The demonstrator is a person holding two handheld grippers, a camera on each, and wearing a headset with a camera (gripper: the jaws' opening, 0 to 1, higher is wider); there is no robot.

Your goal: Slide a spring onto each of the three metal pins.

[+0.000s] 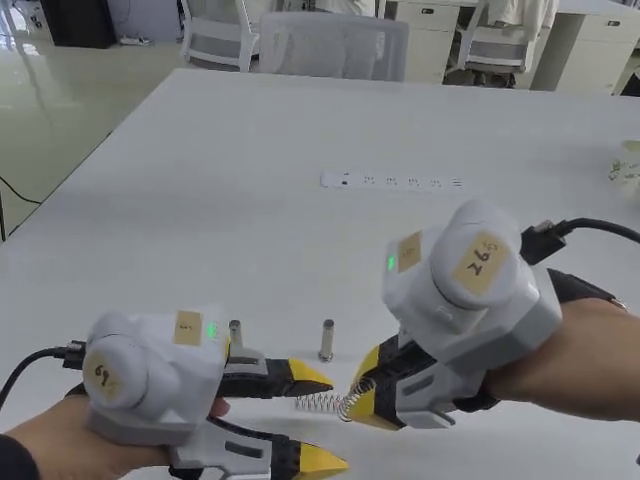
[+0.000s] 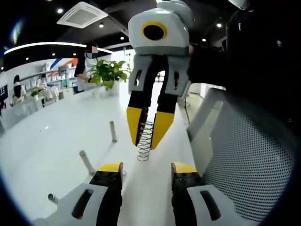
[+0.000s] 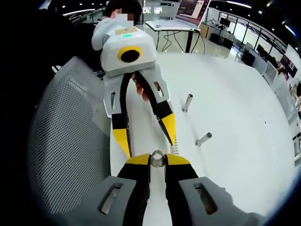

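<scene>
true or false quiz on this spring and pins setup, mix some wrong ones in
1. The right gripper is shut on a spring. True.
2. The left gripper is clamped on the same spring. False: its jaws stand open and grip nothing.
3. Every metal pin already wears a spring. False: the three pins in the left gripper view are bare.
4. A power strip lies on the white table beyond the pins. True.
5. In the head view, the pins lie flat on the table. False: the two seen there stand upright.
</scene>
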